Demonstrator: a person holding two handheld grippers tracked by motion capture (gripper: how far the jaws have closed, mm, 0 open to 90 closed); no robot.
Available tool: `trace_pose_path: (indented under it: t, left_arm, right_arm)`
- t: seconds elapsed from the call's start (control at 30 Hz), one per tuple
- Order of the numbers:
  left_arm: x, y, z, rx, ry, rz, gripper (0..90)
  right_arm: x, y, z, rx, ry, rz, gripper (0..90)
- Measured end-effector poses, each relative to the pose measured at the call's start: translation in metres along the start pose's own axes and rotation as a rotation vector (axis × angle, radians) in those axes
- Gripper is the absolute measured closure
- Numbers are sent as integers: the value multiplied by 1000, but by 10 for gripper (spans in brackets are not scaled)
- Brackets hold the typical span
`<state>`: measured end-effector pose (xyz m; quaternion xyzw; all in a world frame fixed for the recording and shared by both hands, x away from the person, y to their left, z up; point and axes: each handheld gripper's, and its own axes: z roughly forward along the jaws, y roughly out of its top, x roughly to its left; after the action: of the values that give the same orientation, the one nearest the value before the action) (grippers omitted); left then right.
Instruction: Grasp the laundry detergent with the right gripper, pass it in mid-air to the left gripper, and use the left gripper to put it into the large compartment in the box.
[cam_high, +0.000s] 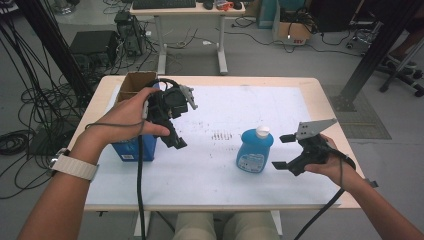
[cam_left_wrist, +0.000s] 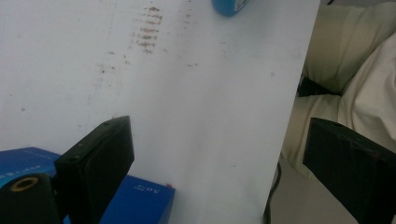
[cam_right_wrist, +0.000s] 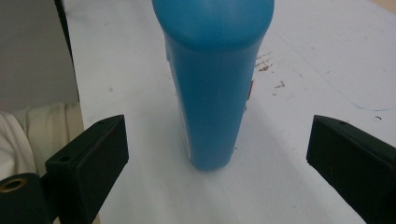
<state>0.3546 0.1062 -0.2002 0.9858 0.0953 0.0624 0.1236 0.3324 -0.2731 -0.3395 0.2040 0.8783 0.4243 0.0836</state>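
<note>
A blue bottle (cam_high: 254, 150) with a white cap stands upright on the white sheet, right of centre. My right gripper (cam_high: 284, 151) is open just to its right, jaws pointing at it; in the right gripper view the bottle (cam_right_wrist: 212, 84) stands ahead between the wide-apart jaws, not touched. My left gripper (cam_high: 176, 137) is held above the sheet at the left, open and empty, angled down beside a blue box (cam_high: 134, 148). In the left gripper view the blue box (cam_left_wrist: 140, 198) lies under the left jaw and the bottle's base (cam_left_wrist: 229, 5) shows at the top edge.
A brown cardboard box (cam_high: 136, 83) sits at the table's back left, behind the blue box. The white sheet (cam_high: 220, 175) covers most of the wooden table and bears brown smudges (cam_high: 221, 135) near the middle. The person's legs (cam_left_wrist: 345, 60) are beyond the near edge.
</note>
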Motion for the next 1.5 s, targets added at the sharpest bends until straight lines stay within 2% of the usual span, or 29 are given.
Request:
trace_pose_path:
  t: [1.5]
  left_arm:
    - [0,-1,0,-2,1,-3,90]
  right_arm:
    - [-1,1,-1,-12,-13,-7,54]
